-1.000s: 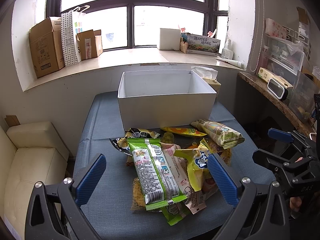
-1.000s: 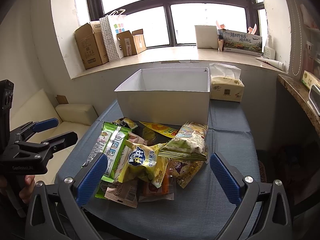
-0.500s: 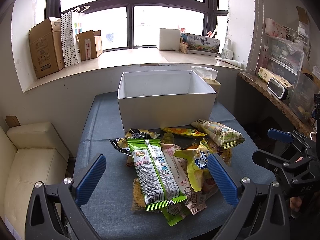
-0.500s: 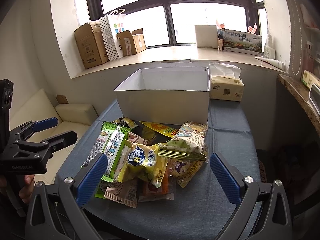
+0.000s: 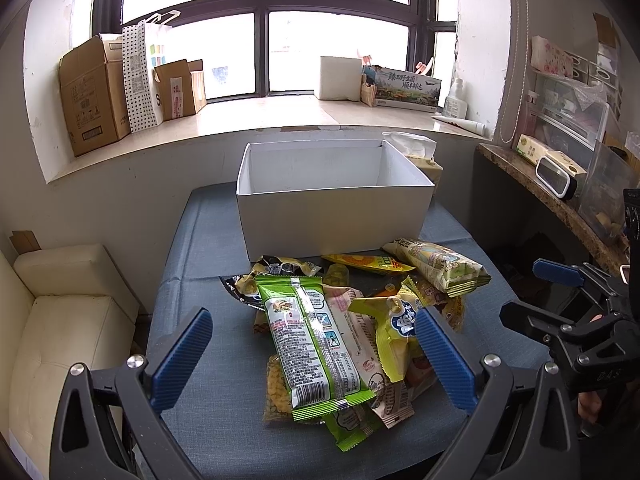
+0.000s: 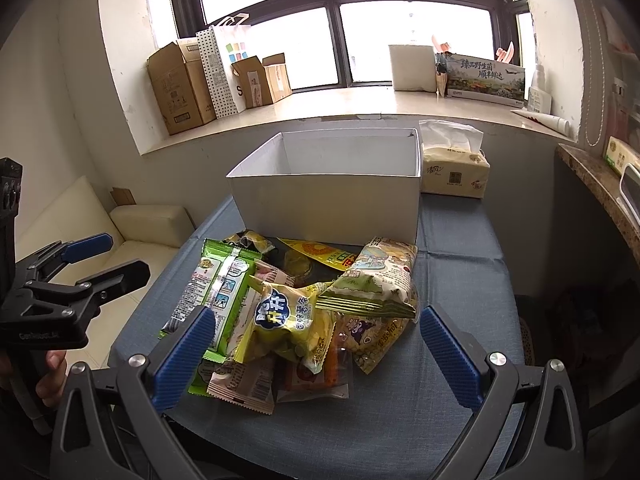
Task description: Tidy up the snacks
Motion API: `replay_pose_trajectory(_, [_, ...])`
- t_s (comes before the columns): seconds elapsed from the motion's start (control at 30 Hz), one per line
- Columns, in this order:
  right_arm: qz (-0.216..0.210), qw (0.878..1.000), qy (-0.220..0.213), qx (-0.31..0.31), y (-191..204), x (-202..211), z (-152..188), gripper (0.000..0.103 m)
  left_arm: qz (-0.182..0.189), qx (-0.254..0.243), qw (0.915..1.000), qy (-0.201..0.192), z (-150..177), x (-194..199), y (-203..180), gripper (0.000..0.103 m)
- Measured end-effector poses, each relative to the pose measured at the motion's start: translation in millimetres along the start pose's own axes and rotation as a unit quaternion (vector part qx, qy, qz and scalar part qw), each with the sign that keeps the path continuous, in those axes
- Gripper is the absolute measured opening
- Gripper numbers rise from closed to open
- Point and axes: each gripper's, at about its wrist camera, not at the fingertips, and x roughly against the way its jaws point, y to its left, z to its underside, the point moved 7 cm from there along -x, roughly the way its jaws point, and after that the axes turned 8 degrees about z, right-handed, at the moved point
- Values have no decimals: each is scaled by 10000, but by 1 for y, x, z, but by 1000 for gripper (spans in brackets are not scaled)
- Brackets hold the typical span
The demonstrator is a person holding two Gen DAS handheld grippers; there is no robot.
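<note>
A heap of several snack packets lies on the blue-clothed table (image 5: pixel 208 280) in front of an open white box (image 5: pixel 336 216), which looks empty. A long green packet (image 5: pixel 312 344) lies on top at the left, a yellow chip bag (image 6: pixel 288 320) in the middle, a pale green bag (image 6: pixel 376 280) at the right. My left gripper (image 5: pixel 312 352) is open and empty, hovering above the near side of the heap. My right gripper (image 6: pixel 316 348) is open and empty too, above the heap's near edge. Each gripper shows in the other's view, at the table's sides.
A tissue pack (image 6: pixel 454 164) stands right of the box (image 6: pixel 332 200). Cardboard boxes (image 5: pixel 94 94) and a paper bag line the windowsill behind. A cream sofa (image 5: pixel 60 320) is left of the table, a stone shelf (image 5: pixel 560 200) with clutter at the right.
</note>
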Motion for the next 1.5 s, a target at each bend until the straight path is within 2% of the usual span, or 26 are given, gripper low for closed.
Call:
replay_pose_trajectory(0.33, [177, 9989, 371, -206, -15, -41, -11, 103, -9, 72, 9999, 82, 6, -4, 5, 103])
replay_pose_trajectory(0.63, [363, 9907, 1223, -471, -38, -124, -29, 103, -30, 283, 9994, 193, 17, -9, 20, 103])
replay_pose_trajectory(0.8, [369, 9818, 1744, -652, -51, -164, -25, 103, -85, 435, 9987, 251, 24, -12, 31, 103])
replay_pose_trajectory(0.87, [310, 9769, 1956, -798, -56, -174, -20, 97, -108, 464, 9985, 275, 26, -13, 32, 103])
replay_pose_trajectory(0.9, [313, 9741, 2086, -821, -58, -177, -17, 85, -118, 476, 9984, 280, 26, -13, 33, 103])
replay_pose_trajectory(0.93, [324, 9713, 2199, -844, -59, -180, -12, 78, -119, 492, 9983, 287, 26, -14, 33, 103])
replay_pose_trajectory(1.0, [323, 9719, 2166, -859, -60, -179, -10, 73, -119, 511, 9982, 303, 27, -15, 34, 103])
replay_pose_trajectory(1.13, [354, 9733, 2103, -846, -62, -171, -12, 47, -146, 492, 9981, 335, 28, -18, 34, 103])
replay_pose_trajectory(1.23, [296, 9753, 2030, -816, -58, -161, -15, 39, -146, 488, 9980, 386, 30, -23, 34, 103])
replay_pose_trajectory(1.33, [180, 9792, 1850, -814, -59, -147, -20, 38, -181, 520, 9974, 462, 34, -31, 37, 103])
replay_pose_trajectory(1.5, [135, 9882, 1301, -794, -60, -112, -35, 38, -239, 593, 9960, 617, 35, -46, 41, 103])
